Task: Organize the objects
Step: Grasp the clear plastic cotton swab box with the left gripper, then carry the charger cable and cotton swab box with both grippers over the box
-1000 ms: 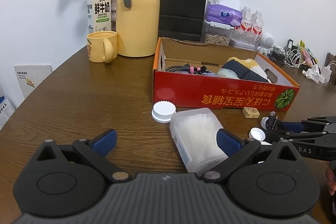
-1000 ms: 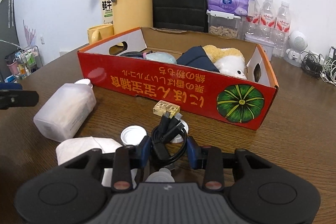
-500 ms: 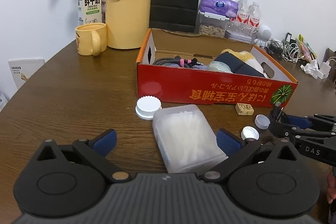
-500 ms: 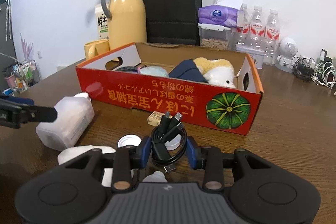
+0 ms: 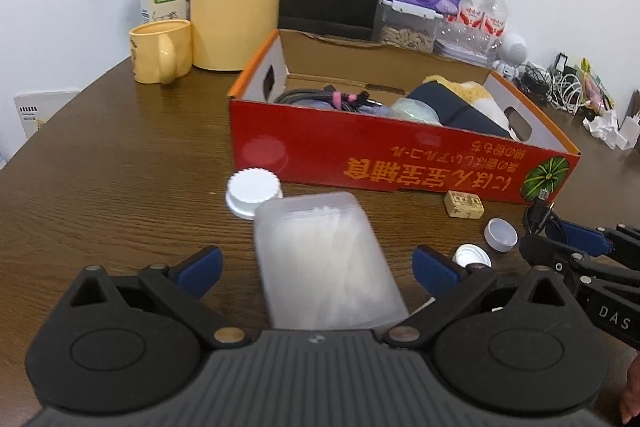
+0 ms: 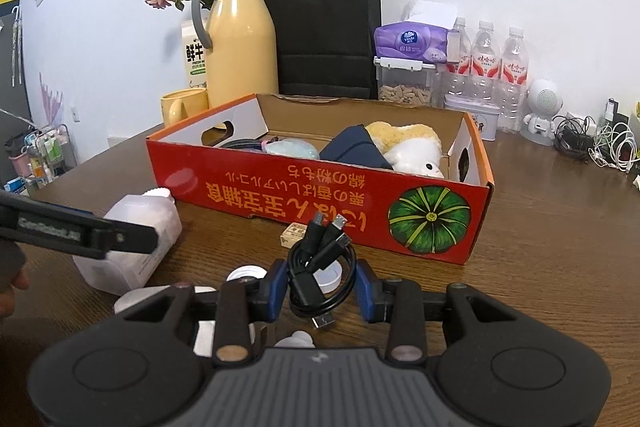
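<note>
Angled down over the wooden table (image 5: 100, 167), the left tongs (image 5: 316, 267) gape wide around a lying plastic bottle (image 5: 324, 259), pads clear of its sides. The right tongs (image 6: 322, 287), tilted down, pinch a coiled black cable (image 6: 320, 263) before the red box (image 6: 320, 203).

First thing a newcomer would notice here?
The red cardboard box with the green pumpkin print, mid-table and half full. Just in front of it, the right tool grips a coiled black cable, while the left tool straddles a translucent plastic container lying flat.
</note>
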`<act>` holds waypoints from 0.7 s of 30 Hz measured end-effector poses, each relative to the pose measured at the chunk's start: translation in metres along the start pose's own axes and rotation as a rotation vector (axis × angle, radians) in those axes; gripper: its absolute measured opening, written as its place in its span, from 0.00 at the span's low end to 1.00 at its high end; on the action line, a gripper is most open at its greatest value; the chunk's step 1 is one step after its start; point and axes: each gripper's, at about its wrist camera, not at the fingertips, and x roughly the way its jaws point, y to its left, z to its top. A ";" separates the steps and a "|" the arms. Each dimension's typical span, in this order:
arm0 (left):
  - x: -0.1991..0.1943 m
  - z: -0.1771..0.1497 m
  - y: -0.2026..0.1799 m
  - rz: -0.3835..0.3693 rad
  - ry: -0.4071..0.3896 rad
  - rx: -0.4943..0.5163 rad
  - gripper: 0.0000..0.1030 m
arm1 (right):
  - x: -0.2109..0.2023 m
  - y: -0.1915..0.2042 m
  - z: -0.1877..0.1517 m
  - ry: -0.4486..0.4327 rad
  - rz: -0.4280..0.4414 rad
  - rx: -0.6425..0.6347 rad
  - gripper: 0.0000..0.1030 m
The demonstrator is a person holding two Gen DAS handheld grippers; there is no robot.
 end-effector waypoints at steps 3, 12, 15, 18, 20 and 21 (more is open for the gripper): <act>0.004 -0.002 -0.004 -0.007 0.014 -0.002 1.00 | 0.000 0.000 0.000 0.001 0.000 -0.001 0.34; 0.009 -0.007 -0.007 0.015 0.019 0.008 0.71 | 0.000 0.001 0.000 0.003 -0.001 -0.006 0.34; 0.008 -0.008 -0.006 0.010 0.015 0.004 0.66 | 0.000 0.001 0.000 0.003 -0.001 -0.007 0.34; 0.008 -0.009 -0.005 0.009 0.009 0.003 0.66 | -0.001 0.002 0.000 0.003 -0.002 -0.010 0.34; 0.007 -0.009 -0.005 0.005 0.006 0.002 0.66 | -0.001 0.002 0.000 0.004 -0.003 -0.011 0.34; 0.006 -0.010 -0.004 0.002 0.001 0.002 0.66 | -0.001 0.002 0.000 0.004 -0.004 -0.012 0.34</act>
